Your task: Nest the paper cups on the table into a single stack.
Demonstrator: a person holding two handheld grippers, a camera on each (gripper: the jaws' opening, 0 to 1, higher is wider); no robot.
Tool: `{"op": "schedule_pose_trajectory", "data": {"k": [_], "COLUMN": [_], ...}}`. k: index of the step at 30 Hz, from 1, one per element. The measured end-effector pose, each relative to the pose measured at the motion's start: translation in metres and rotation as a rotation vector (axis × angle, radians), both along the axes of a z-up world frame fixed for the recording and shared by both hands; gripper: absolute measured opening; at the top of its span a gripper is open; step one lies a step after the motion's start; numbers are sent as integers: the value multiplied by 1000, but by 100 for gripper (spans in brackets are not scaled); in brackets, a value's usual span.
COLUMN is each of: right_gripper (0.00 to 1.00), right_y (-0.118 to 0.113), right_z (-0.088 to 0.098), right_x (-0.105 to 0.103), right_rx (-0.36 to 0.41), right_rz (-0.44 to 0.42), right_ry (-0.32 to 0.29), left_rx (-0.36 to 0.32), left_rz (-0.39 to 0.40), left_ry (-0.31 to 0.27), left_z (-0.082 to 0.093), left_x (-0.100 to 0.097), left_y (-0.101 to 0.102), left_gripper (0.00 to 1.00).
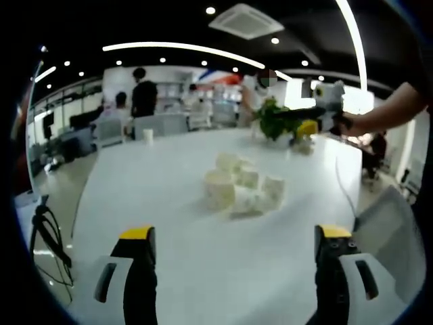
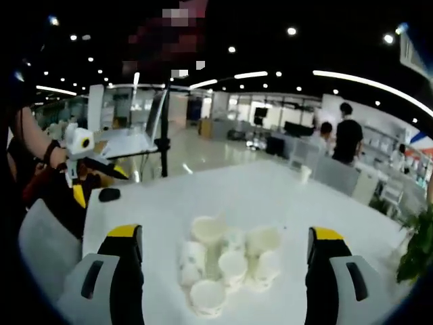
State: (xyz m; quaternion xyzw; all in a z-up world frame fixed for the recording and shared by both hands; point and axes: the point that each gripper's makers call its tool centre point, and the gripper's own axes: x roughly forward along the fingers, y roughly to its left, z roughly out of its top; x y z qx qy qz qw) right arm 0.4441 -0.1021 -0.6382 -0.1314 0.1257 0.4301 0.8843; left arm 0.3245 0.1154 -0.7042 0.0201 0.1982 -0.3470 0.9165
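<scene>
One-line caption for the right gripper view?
Open right gripper poised above loose paper cups clustered on the white table.

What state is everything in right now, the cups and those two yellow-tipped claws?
Paper cups: loose cluster on the white table, some upright, some on their sides, not yet one stack.
Left gripper: open, holding nothing, short of the cups.
Right gripper: open, holding nothing, jaws flanking the cluster.
Lone cup: upright at the far edge.

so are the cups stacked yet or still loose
Still loose: the paper cups sit in a scattered cluster on the white table, some upright, some tipped on their sides. Both grippers are open and hold nothing.
</scene>
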Motion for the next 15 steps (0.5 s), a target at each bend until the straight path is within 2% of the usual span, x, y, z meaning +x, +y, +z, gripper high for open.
{"op": "schedule_pose_trajectory", "data": {"k": [15], "right_gripper": [100], "right_y": [38], "right_z": [-4], "right_x": [15], "right_rx": [-24], "right_rz": [74], "right_ry": [-3], "left_rx": [3], "left_rz": [-5], "left_ry": [11], "left_z": [-7], "left_x": [-4], "left_y": [-2], "left_gripper": [98]}}
